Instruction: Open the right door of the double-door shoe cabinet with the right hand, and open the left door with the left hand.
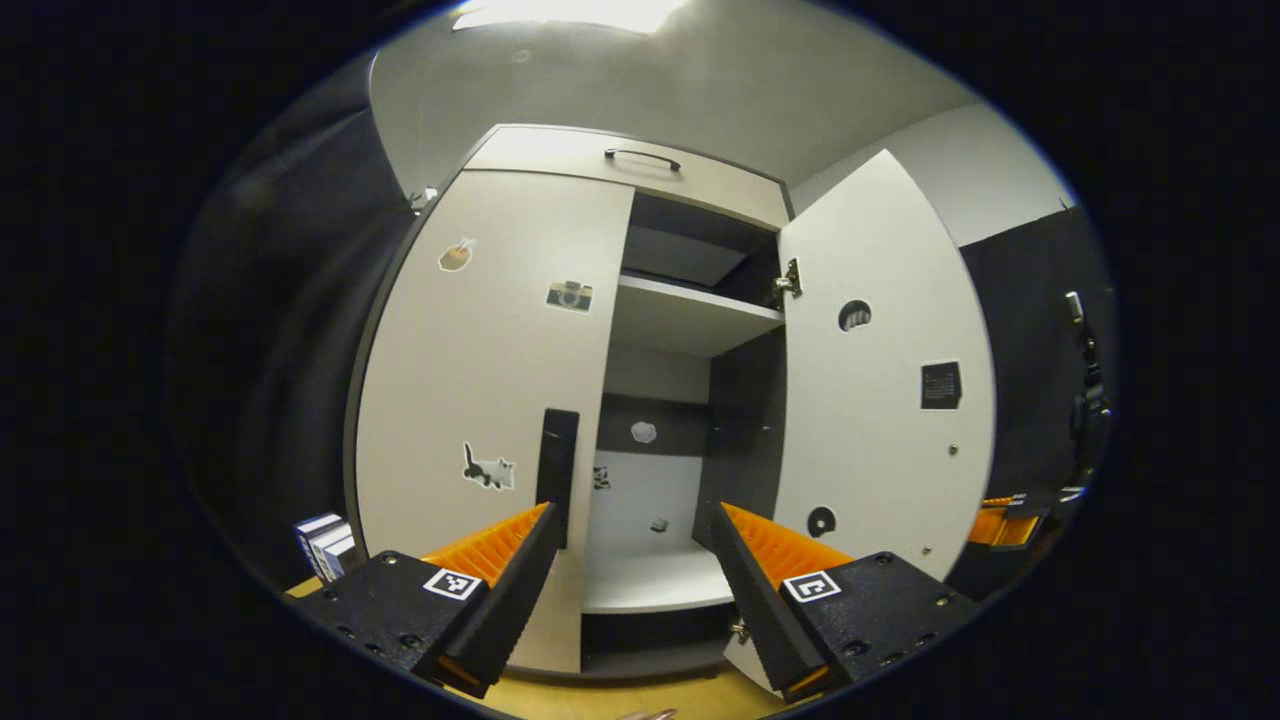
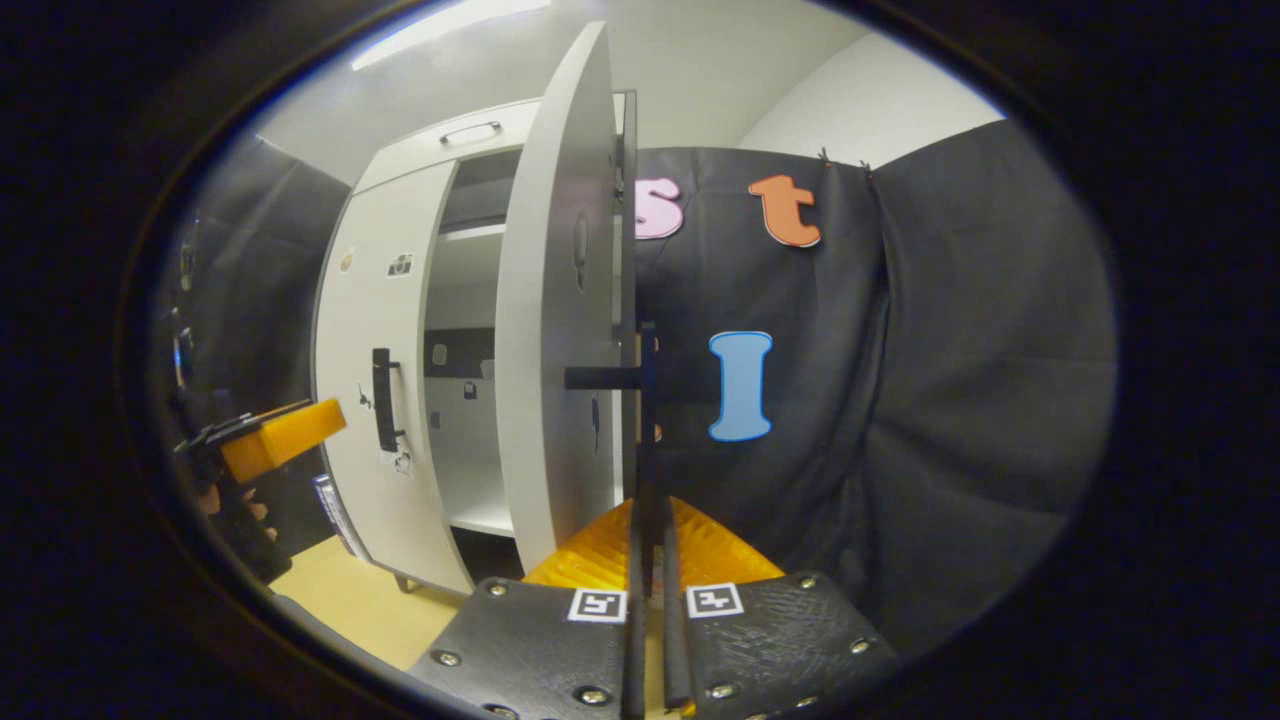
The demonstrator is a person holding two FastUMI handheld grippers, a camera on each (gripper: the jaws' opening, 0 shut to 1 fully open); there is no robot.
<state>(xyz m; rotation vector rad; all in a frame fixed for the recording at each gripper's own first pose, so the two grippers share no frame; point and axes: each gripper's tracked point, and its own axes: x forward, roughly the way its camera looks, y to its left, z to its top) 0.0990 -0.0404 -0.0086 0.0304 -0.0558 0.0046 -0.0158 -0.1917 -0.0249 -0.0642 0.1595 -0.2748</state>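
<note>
White panels make up the shoe cabinet (image 1: 560, 160). Its right door (image 1: 880, 380) stands swung wide, while the left door (image 1: 490, 380) is closed flat. In the right gripper view the right gripper (image 2: 648, 560) has its fingers drawn together, clamped on the right door handle (image 2: 645, 400), a thin dark bar at the door's outer edge. The left gripper (image 1: 630, 540) hovers with its fingers spread wide, holding nothing; the left door handle (image 1: 556, 470) sits just beyond its left fingertip, contact unclear. Between the doors the opening shows a shelf (image 1: 690, 310) and bare interior floor. Yellowish flooring (image 2: 350, 600) lies in front.
</note>
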